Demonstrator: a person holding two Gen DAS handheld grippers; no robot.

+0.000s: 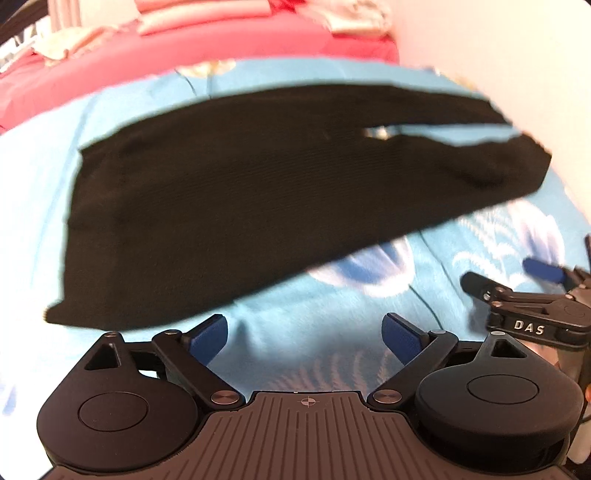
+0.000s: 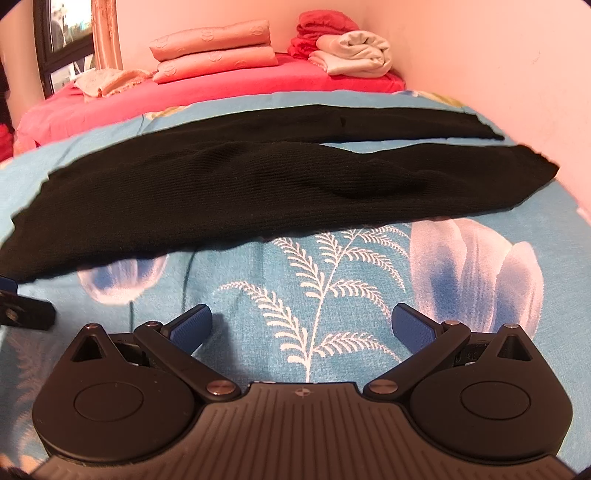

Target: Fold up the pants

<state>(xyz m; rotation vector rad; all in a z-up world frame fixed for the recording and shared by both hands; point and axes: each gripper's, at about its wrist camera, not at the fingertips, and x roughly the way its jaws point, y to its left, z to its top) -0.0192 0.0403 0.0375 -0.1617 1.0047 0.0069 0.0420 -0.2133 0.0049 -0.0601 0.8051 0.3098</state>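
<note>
Black pants [image 1: 229, 192] lie flat on a blue floral bedsheet [image 1: 424, 280], waist at the left, two legs stretching right with a narrow gap between them. They also show in the right wrist view [image 2: 258, 184]. My left gripper [image 1: 304, 332] is open and empty, just short of the pants' near edge. My right gripper [image 2: 301, 325] is open and empty over the sheet [image 2: 332, 266], a little before the near leg. The right gripper also shows at the right edge of the left wrist view [image 1: 509, 280].
A pink bed [image 2: 221, 85] lies behind the blue sheet, with folded peach bedding [image 2: 214, 48], a red bundle [image 2: 325, 26] and a rolled pale blanket [image 2: 354, 51]. A wall [image 2: 498, 74] runs along the right. A window [image 2: 66, 37] stands far left.
</note>
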